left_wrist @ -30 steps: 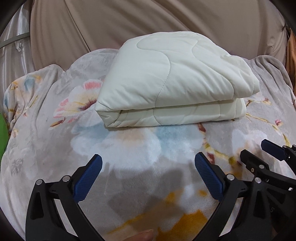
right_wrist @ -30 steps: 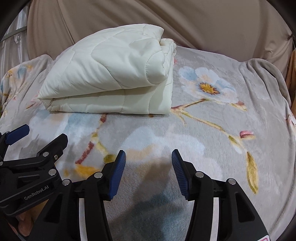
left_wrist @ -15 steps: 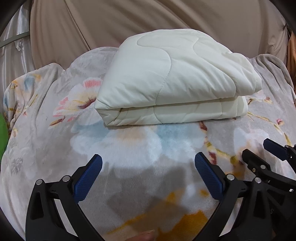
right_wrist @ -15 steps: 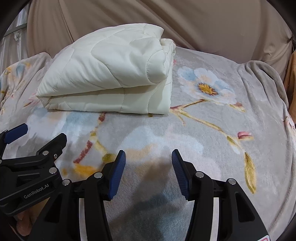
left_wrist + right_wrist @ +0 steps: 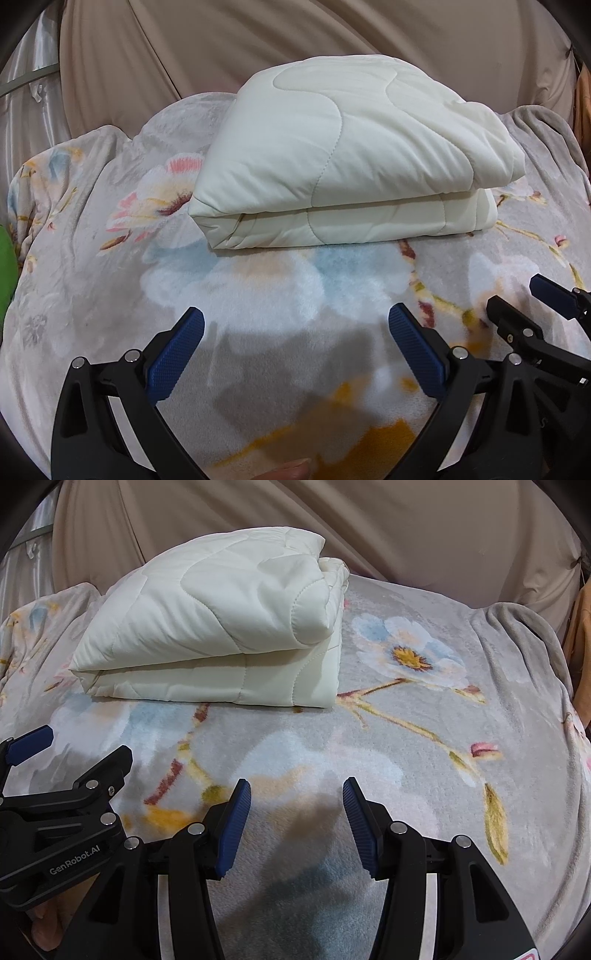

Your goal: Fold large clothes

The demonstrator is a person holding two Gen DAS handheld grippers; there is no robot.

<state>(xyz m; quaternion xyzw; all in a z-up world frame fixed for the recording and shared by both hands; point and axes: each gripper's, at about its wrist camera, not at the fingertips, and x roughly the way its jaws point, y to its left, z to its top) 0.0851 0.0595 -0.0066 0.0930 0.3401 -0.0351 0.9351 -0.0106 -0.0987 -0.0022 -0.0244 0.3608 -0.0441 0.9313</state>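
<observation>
A cream quilted blanket (image 5: 347, 155) lies folded into a thick rectangular bundle on the floral fleece bedspread (image 5: 258, 288). It also shows in the right wrist view (image 5: 221, 627), at the upper left. My left gripper (image 5: 295, 339) is open and empty, hovering above the bedspread in front of the bundle. My right gripper (image 5: 295, 812) is open and empty, to the right of the bundle and nearer me. Each gripper shows at the edge of the other's view, the right one (image 5: 532, 310) and the left one (image 5: 70, 753).
A beige fabric backdrop (image 5: 295, 40) hangs behind the bed. A green object (image 5: 5, 266) shows at the far left edge. The bedspread (image 5: 443, 709) stretches to the right of the bundle, with folds at its far right corner.
Both grippers have drifted slightly, so the folded blanket sits a little higher in each view. The jaws have kept their openings. The blanket has not moved.
</observation>
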